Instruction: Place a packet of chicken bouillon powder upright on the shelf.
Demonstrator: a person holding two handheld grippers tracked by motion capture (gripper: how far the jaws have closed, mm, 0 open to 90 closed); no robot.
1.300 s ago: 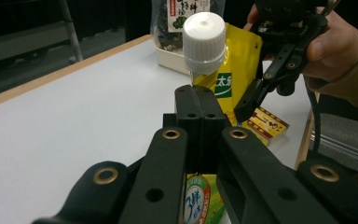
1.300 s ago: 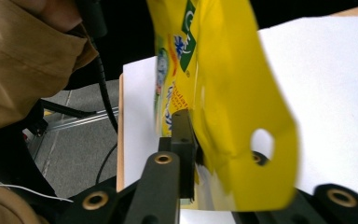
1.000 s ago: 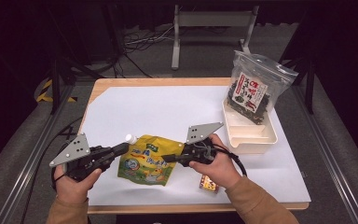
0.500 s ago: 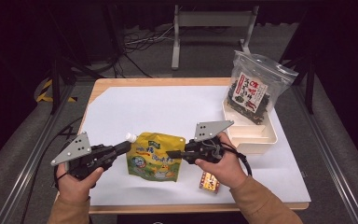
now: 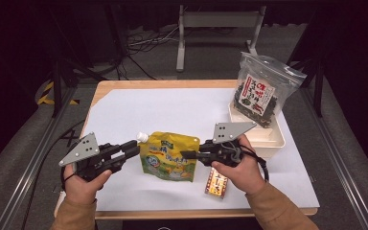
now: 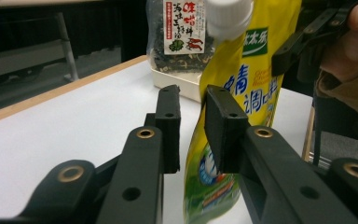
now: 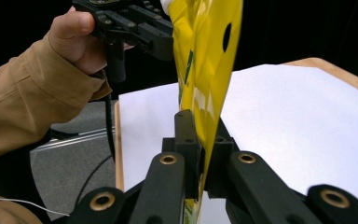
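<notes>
A yellow spouted pouch with a white cap hangs between both grippers, above the white sheet. My right gripper is shut on its right edge; in the right gripper view the jaws pinch the yellow film. My left gripper is at the pouch's left edge, just below the cap. Its jaws have just been opening. In the left gripper view they stand apart, with the pouch's edge by the right pad, not pressed.
A white tray stands at the right with a clear bag of dark seaweed leaning in it. A small red-orange packet lies by the right hand. A white sheet covers the wooden table.
The right gripper has carried the pouch a little to the right and up. The left gripper's jaws have parted off the pouch's left edge; that hand stayed in place.
</notes>
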